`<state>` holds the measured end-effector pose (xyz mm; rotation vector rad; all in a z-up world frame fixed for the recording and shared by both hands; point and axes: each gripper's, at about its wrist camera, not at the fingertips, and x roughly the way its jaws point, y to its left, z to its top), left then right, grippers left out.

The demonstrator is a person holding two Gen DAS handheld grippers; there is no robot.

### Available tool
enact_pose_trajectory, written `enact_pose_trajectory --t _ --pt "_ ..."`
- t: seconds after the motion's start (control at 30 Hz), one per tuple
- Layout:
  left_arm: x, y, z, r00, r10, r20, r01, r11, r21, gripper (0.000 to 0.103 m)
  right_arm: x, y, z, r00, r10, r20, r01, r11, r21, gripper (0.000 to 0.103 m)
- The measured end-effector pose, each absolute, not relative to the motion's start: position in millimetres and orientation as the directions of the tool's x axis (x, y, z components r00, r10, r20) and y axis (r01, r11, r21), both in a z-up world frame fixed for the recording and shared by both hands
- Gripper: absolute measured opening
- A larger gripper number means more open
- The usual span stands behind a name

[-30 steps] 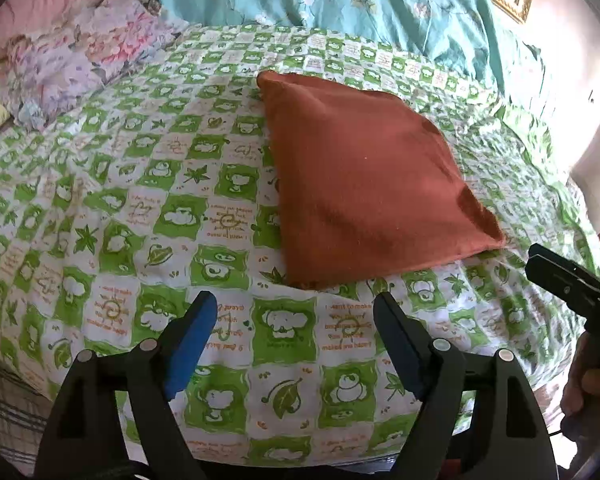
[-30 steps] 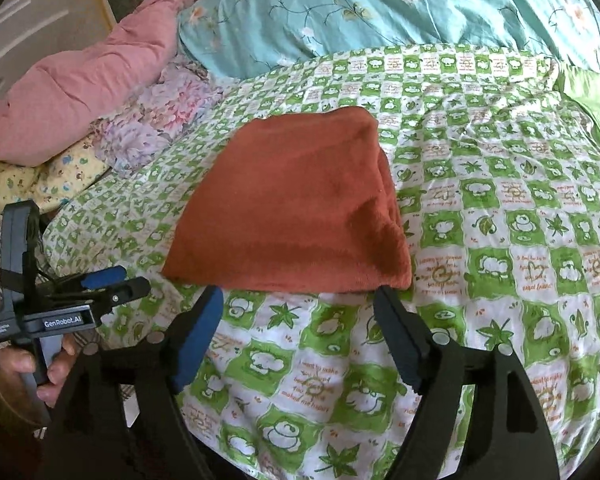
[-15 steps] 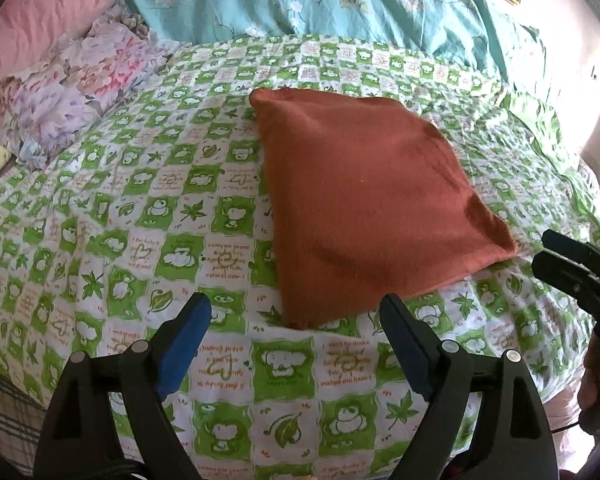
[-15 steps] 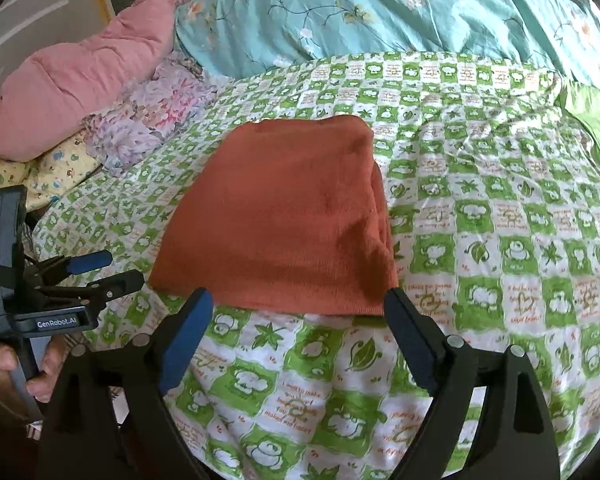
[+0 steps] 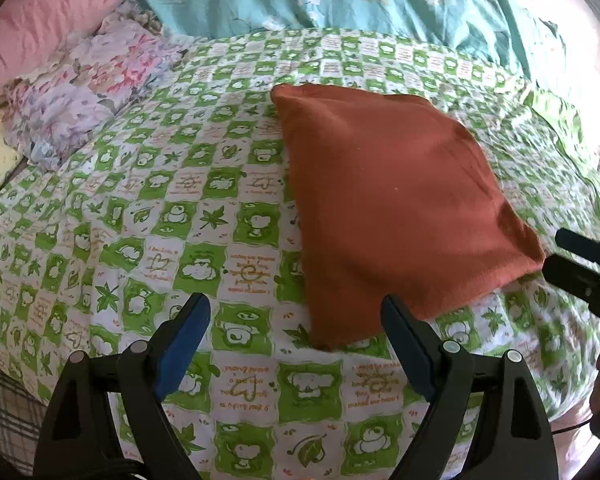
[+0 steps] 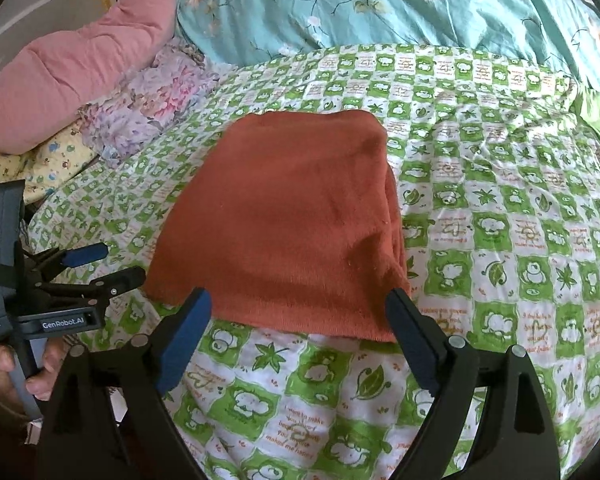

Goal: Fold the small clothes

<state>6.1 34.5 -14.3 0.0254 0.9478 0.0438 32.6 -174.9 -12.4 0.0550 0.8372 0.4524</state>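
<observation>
A rust-red cloth (image 5: 392,208) lies folded flat on the green and white checked bedspread (image 5: 172,208); it also shows in the right wrist view (image 6: 292,224). My left gripper (image 5: 296,320) is open and empty, just short of the cloth's near left corner. My right gripper (image 6: 300,312) is open and empty, its fingers straddling the cloth's near edge from above. The left gripper shows in the right wrist view (image 6: 100,264) at the cloth's left corner. The right gripper shows at the right edge of the left wrist view (image 5: 572,256).
A teal floral quilt (image 6: 380,4) lies across the back of the bed. A pink quilt (image 6: 72,80) and a floral bundle (image 6: 148,108) are heaped at the back left. The bed's near edge drops off below the grippers.
Both grippers have moved forward toward the cloth's near edge, one at each near corner. Both stay open. The cloth has not moved.
</observation>
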Motion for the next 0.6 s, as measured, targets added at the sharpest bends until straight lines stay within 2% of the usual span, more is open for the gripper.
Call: enact_pose_trajectory --t 0.6 --pt "28.3 23.0 -16.5 0.589 0.087 -0.803 -0.030 0.996 0.086 0.088 62.3 -167.2 -18.2 0.533 0.382 -0.755 -0.379 0.905 0.191 0.089"
